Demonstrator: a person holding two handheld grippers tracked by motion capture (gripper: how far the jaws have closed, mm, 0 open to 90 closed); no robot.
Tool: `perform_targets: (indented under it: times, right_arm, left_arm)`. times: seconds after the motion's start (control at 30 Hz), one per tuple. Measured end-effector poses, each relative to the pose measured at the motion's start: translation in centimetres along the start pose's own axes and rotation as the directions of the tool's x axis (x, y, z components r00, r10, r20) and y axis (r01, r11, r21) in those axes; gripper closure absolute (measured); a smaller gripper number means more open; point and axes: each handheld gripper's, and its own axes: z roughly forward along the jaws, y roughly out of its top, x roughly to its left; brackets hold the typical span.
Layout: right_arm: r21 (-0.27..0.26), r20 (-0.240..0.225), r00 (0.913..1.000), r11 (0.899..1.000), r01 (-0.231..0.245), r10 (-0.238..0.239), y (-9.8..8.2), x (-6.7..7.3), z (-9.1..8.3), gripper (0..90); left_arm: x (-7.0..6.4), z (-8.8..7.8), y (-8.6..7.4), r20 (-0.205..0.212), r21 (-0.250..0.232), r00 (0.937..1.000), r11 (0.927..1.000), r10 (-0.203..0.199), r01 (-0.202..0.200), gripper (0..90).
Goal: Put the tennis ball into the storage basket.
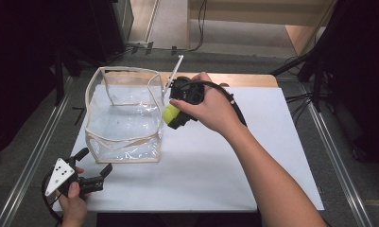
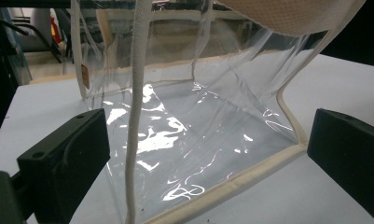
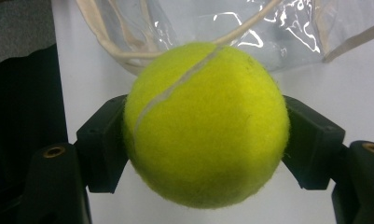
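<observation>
High view: the right hand [image 1: 211, 106] is reaching across, its right gripper [image 1: 174, 116] clamping a tennis ball [image 1: 170, 113] at the clear bag's [image 1: 123, 113] rim. Left gripper [image 1: 95, 163] is resting low-left, jaws spread.

Left gripper view: jaws are gaping toward the bag.

Right gripper view: the ball is sitting squeezed between both jaws.

- We see a white surface [image 1: 272, 156] spread across the middle of the high view, plain and unmarked.
- Past its far edge we see a strip of light wooden board [image 1: 246, 79].
- A grey floor [image 1: 45, 137] lies on both sides of the surface.
- Two metal rails run along that floor, one on the left [image 1: 33, 161] and one on the right [image 1: 340, 165], each slanting outward toward the bottom.
- Black cables [image 1: 303, 100] lie on the floor near the right rail's far end.
- We see pale wooden furniture [image 1: 300, 38] at the top right.
- Dark equipment [image 1: 21, 71] fills the left; we cannot tell what it is.
</observation>
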Motion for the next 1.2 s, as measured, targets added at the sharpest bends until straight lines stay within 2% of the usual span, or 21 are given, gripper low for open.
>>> perform_targets:
  times: [0.57,1.2]
  right_arm:
    - [-0.002,0.013,0.9996,1.000,0.026,-0.026,1.9,0.4,-1.2,23.6]
    - [-0.009,0.010,0.9986,0.999,0.052,-0.052,4.1,1.0,-0.9,23.7]
  left_arm:
    - [0.0,0.0,0.0,0.003,-0.002,1.0000,1.0000,-0.002,0.002,0.0]
    - [0.1,0.0,0.0,0.004,-0.003,1.0000,1.0000,-0.003,0.003,0.0]
